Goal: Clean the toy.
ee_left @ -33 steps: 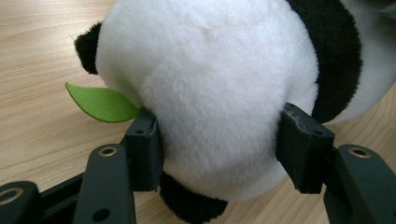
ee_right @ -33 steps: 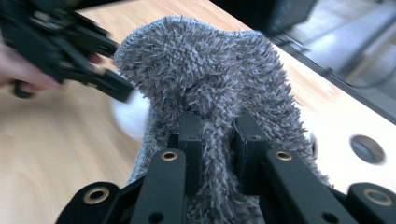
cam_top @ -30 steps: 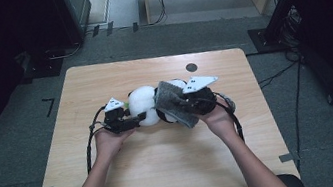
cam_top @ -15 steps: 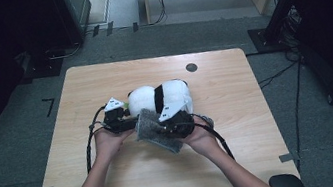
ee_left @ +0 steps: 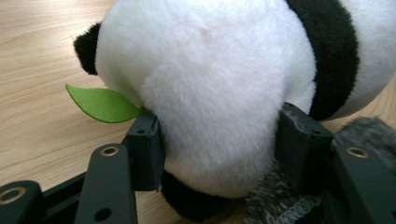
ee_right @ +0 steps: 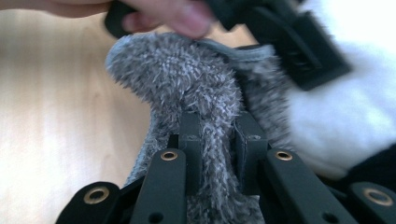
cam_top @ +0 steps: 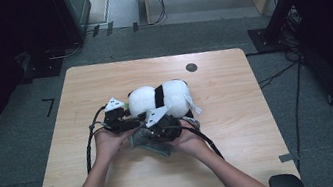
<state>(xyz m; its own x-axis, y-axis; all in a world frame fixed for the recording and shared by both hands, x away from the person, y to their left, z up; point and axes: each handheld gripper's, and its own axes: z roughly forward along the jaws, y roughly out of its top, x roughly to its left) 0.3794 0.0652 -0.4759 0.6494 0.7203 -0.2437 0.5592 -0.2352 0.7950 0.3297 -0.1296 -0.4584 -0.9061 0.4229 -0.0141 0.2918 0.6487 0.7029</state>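
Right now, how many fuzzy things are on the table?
2. The panda plush toy lies mid-table, with the left gripper closed around its white end. The grey fuzzy sock is beside it on the person's side, pinched by the right gripper.

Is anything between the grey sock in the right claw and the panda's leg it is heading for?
Nothing separate. The left claw grips the plush panda around that limb, one jaw on each side, and the right claw holds the grey fuzzy sock right beside it.
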